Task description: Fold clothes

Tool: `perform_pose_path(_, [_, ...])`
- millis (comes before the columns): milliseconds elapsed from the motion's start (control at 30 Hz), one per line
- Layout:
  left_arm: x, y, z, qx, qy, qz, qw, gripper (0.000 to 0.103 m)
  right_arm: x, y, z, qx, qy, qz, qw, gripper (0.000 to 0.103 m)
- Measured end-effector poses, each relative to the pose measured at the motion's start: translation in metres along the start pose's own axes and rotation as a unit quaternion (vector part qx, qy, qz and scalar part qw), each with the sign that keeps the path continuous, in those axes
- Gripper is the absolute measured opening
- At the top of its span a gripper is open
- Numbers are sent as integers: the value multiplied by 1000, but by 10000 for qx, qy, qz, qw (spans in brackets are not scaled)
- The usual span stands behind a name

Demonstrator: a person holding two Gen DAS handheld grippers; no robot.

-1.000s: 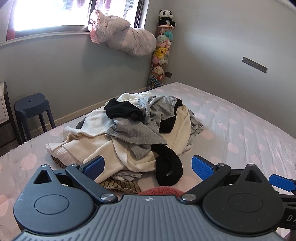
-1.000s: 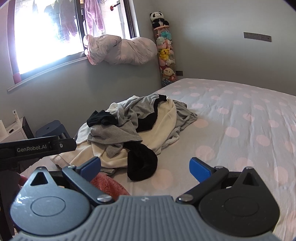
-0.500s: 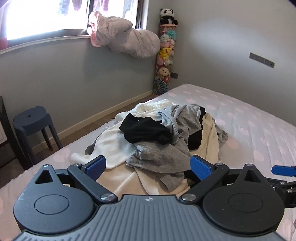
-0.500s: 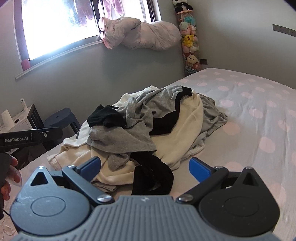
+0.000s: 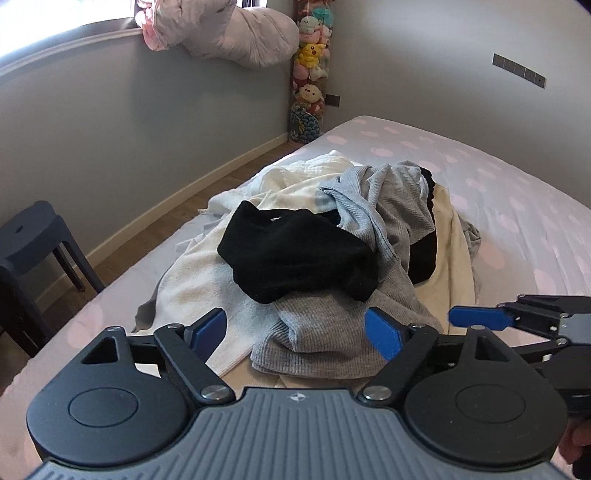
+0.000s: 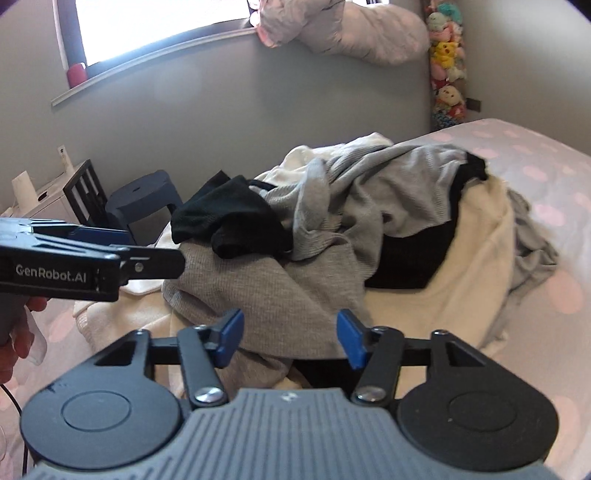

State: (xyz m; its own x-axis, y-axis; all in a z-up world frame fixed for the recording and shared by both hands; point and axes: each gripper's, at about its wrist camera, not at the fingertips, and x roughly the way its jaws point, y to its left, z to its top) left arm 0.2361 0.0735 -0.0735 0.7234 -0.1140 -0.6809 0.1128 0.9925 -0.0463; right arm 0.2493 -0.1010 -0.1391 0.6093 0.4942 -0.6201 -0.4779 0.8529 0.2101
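Note:
A heap of clothes lies on the bed: a black garment (image 5: 295, 251) on top, a grey ribbed knit (image 5: 332, 325) under it, cream pieces (image 5: 207, 280) below. My left gripper (image 5: 295, 328) is open, its blue pads just above the near edge of the grey knit. My right gripper (image 6: 290, 338) is open but narrower, right over the grey knit (image 6: 258, 291), with the black garment (image 6: 229, 221) beyond. Each gripper shows in the other's view, the right one (image 5: 480, 317) and the left one (image 6: 92, 266).
The bed (image 5: 498, 206) has a pale sheet with pink dots. A dark blue stool (image 5: 33, 232) stands on the floor at left, by a white cabinet (image 6: 40, 199). A pink quilt (image 5: 229, 33) hangs at the window; soft toys (image 5: 310, 66) hang in the corner.
Both grippers have moved forward and closer to the heap, which now fills more of both views. The right gripper's jaws have narrowed. The left gripper now sits beside the right.

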Motion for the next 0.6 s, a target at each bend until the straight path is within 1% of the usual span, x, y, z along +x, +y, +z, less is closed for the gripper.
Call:
perform_pose_path(67, [9,-1,3,33,94,-24,9999,81,12,-2,2,71,86,121,9999,45])
perform_pose_path(100, [14,-2,5,50,141,-36,9999,79,17,-2,3,104,133,158,9997,33])
perform_pose_path(133, [18,-3,6,67,188,-48,9998,69,17,-1,3,72,130,152,9998,19])
perform_pose_path(167, [23,-3,8,84,236,-60,9997,62,16,0,3,17,109,131,9999,16])
perform_pose_path(200, [27,-4,9,74,301,-88,9995,47,15,1,3,-39,87,111,9999,12])
perform_pose_path(233, [30,-3,10,6,386,-131,9992,38,13,2,3,-95,66,90,9999,5])
perform_pose_path(267, [31,-2,11,-65,433,-149,9989,35,12,3,3,-150,44,69,9999,5])
perform_pose_path(300, [30,-3,11,-87,442,-165,9988,29,11,5,3,-206,23,48,9998,5])
perform_pose_path(333, [28,-4,12,-68,422,-190,9989,23,6,5,2,-233,-14,14,9997,4])
perform_pose_path(367, [25,-6,12,-41,398,-224,9989,21,1,4,2,-250,-57,-25,9997,4])
perform_pose_path(400, [20,-10,13,0,367,-279,9989,14,-7,3,3,-239,-113,-87,9996,4])
perform_pose_path(433, [15,-14,14,52,337,-339,9988,11,-15,3,3,-219,-174,-157,9995,4])
perform_pose_path(600, [-19,-45,16,424,229,-779,9958,10,-69,-8,4,19,-587,-520,9969,3])
